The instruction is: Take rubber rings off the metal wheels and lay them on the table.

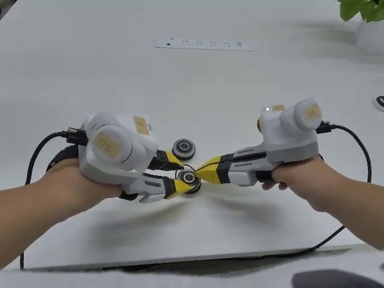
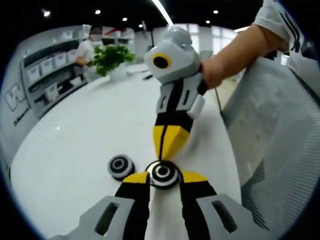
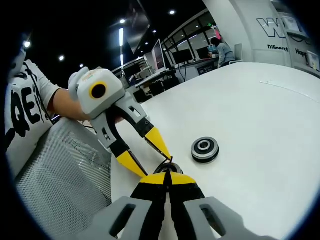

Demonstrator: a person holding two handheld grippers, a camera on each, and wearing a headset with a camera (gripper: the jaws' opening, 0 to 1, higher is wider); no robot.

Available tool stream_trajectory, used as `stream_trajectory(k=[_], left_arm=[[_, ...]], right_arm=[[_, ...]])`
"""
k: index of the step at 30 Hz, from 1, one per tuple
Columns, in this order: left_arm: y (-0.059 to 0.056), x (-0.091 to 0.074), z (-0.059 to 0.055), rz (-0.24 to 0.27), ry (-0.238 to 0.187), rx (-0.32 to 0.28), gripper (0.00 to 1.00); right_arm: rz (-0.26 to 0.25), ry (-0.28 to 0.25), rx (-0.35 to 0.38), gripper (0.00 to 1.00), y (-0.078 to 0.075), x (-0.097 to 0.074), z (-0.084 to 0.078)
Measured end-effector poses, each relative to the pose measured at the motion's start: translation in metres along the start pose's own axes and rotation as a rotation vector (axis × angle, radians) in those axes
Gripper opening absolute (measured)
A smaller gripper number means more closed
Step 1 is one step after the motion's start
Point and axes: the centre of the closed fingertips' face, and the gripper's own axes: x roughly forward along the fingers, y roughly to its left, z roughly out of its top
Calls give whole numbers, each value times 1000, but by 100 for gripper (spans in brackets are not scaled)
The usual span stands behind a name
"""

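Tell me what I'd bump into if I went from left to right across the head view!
A black cable → left tongs → metal wheel gripped in them → right tongs → green plant in the far corner. The second wheel sits right behind the gripped one, so it has no clear place in line.

2 small round metal wheels show concentric silver and black bands around a shiny hub, each with a dark rubber ring at its rim. The free wheel (image 1: 184, 147) (image 2: 121, 166) (image 3: 205, 148) lies flat on the white table (image 1: 240, 84). Just beside it, the clamped wheel (image 1: 189, 177) (image 2: 163, 173) sits face up between the left gripper's (image 1: 181, 175) (image 2: 164, 177) jaws. The right gripper's (image 1: 201, 171) (image 2: 165, 155) (image 3: 169, 176) closed tips touch its edge.
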Motion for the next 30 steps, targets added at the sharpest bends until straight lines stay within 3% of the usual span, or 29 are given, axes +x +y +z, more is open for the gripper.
stream_trajectory(k=[17, 30], left_arm=[[0, -16, 5, 5, -38, -45, 37], [-6, -31, 7, 6, -48, -29, 48]], right_arm=[[-3, -13, 1, 0, -1, -2, 3], [1, -17, -4, 0, 1, -3, 7]])
